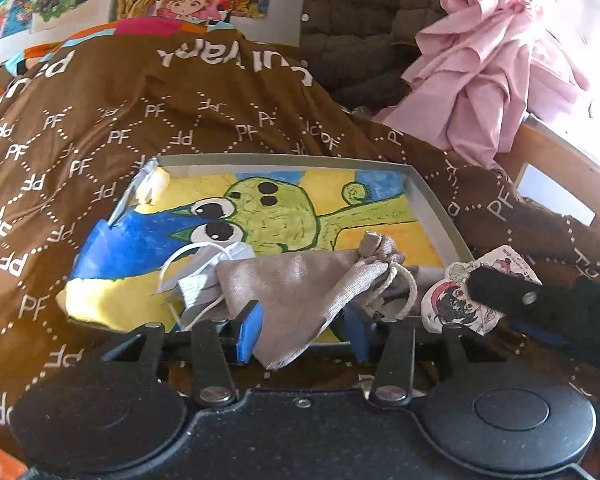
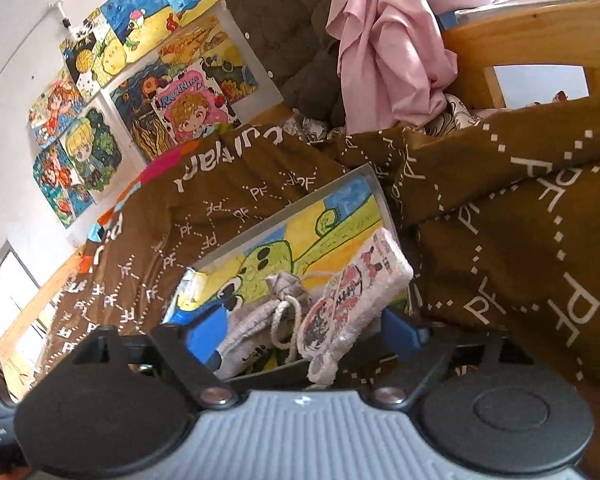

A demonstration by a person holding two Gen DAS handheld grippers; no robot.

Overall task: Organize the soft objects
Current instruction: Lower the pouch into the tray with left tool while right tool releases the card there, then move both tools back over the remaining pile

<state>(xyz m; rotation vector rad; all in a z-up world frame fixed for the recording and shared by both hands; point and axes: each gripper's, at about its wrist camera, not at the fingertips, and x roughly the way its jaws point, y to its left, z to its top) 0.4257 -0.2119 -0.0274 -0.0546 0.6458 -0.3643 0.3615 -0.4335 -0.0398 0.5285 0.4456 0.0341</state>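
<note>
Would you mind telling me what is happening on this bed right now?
A person is sorting soft items into a shallow tray lined with a cartoon drawing, set on a brown blanket. The left gripper is open around a grey drawstring pouch beside a white face mask. The right gripper has a printed fabric pouch between its fingers.

- Brown blanket [image 1: 100,128]: repeated white "PF" monograms in a dotted diamond grid; larger white lettering along its fold, upside down, not legible.
- Printed pouch [image 2: 352,300]: small print, too small to read.
- Anime poster [image 2: 188,108]: title blurred.
</note>
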